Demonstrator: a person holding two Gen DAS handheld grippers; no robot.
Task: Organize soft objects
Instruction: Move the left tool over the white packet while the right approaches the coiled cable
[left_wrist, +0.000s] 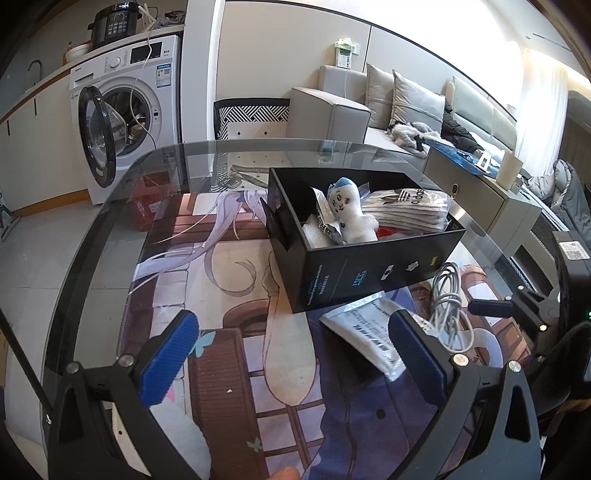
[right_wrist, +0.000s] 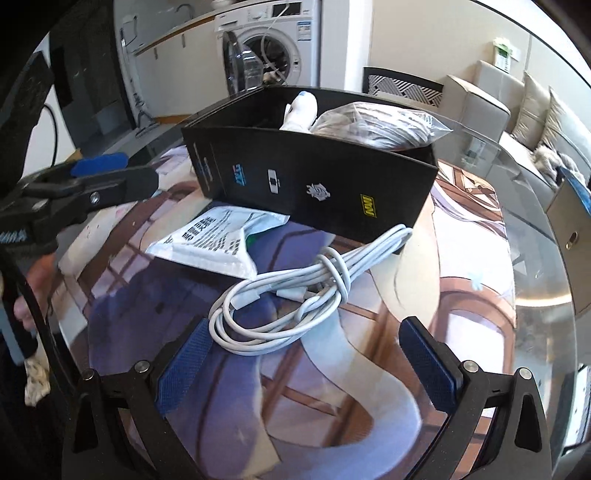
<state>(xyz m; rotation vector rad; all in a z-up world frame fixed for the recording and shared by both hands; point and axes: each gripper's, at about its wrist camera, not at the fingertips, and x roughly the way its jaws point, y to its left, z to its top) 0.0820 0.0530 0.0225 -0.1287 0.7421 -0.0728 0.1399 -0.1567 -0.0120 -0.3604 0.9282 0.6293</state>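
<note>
A black box (left_wrist: 373, 269) stands on the printed mat; it also shows in the right wrist view (right_wrist: 314, 184). In it lie a white plush doll (left_wrist: 351, 214), bagged striped socks (left_wrist: 410, 208) and small packets. In front of the box lie a white flat packet (left_wrist: 369, 332) (right_wrist: 218, 240) and a coiled white cable (left_wrist: 448, 314) (right_wrist: 295, 291). My left gripper (left_wrist: 295, 354) is open and empty above the mat, its right pad next to the packet. My right gripper (right_wrist: 306, 365) is open and empty, just short of the cable.
The glass table edge (left_wrist: 92, 229) curves at the left. A washing machine (left_wrist: 125, 107) with its door open stands beyond, a sofa (left_wrist: 406, 107) at the back right. A beige box (left_wrist: 476, 192) sits right of the black box.
</note>
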